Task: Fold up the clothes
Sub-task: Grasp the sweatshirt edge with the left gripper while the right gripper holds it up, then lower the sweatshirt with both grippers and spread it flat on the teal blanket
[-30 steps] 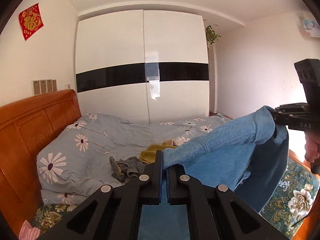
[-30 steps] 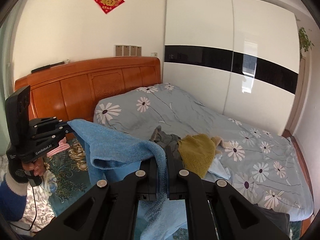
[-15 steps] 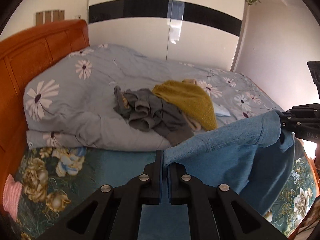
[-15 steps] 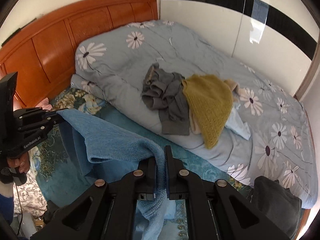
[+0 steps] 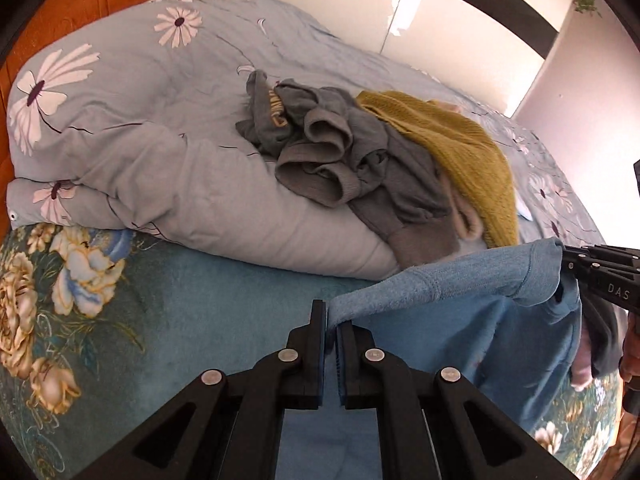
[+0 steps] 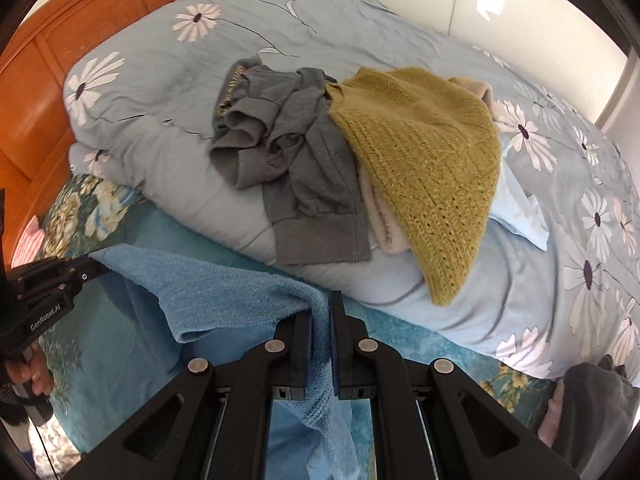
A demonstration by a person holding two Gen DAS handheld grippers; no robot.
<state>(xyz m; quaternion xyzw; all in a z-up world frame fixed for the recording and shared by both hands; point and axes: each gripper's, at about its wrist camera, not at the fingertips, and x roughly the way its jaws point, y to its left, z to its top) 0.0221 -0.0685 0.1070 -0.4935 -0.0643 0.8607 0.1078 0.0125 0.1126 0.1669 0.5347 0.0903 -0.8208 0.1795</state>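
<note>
Both hand-held grippers pinch the blue garment (image 5: 460, 312) — the left hand-held gripper (image 5: 331, 322) and the right hand-held gripper (image 6: 320, 312) each clamp one end, so it hangs stretched between them above the bed's (image 5: 208, 312) near edge. Behind, on the folded duvet (image 6: 168, 148), lie a grey garment (image 6: 288, 152) and a mustard knit (image 6: 424, 160).

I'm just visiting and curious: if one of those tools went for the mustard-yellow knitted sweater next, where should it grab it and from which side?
Probably the yellow sweater by its pointed corner hanging over the quilt's near edge, approached from the teal blanket side. That corner lies free, while its far side adjoins the grey garment and covers a pinkish one.
</note>
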